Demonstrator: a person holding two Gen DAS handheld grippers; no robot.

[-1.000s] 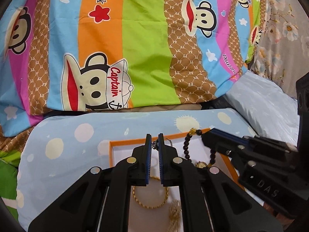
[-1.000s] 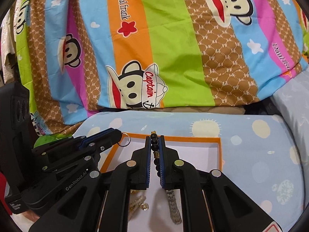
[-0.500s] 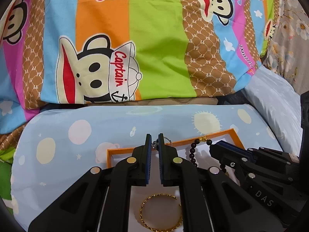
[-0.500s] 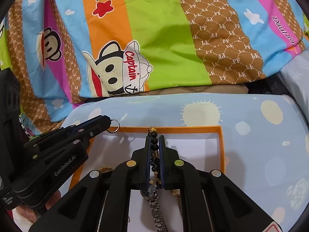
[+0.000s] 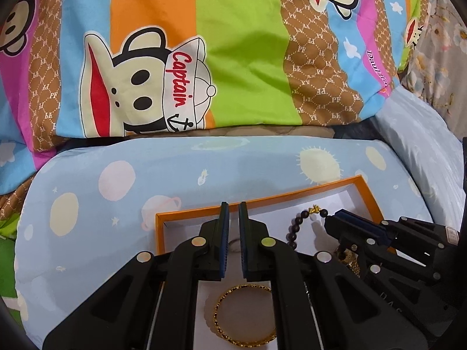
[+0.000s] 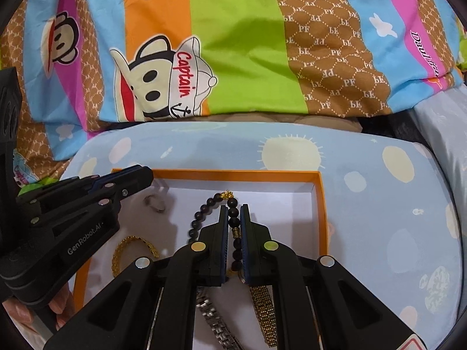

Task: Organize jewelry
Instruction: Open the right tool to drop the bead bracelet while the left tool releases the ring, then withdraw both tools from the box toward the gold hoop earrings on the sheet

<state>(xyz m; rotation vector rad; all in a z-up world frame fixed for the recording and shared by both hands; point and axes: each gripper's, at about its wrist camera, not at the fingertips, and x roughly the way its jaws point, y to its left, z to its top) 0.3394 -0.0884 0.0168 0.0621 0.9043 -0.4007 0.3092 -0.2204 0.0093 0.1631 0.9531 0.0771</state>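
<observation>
An orange-rimmed white tray [image 6: 318, 201] lies on a light blue pillow. My right gripper [image 6: 233, 211] has its jaws slightly apart around a dark bead bracelet [image 6: 204, 210] that rests on the tray floor. My left gripper [image 5: 232, 208] is slightly open and empty above the tray's far left corner [image 5: 163, 218]. A small silver ring [image 6: 154, 204] lies on the tray floor just beyond its tips. A gold bangle [image 5: 242, 315] lies under my left gripper. The bead bracelet [image 5: 294, 227] and right gripper [image 5: 335, 218] also show in the left wrist view.
A silver watch band [image 6: 216, 320] and a gold mesh band [image 6: 265, 312] lie at the tray's near side. A gold chain bracelet [image 6: 131, 248] lies at the tray's left. A striped cartoon quilt [image 5: 233, 58] rises behind the pillow [image 5: 116, 180].
Both grippers lowered into the tray. My left gripper opened and let go of the silver ring. My right gripper loosened and the bead bracelet now lies on the tray floor.
</observation>
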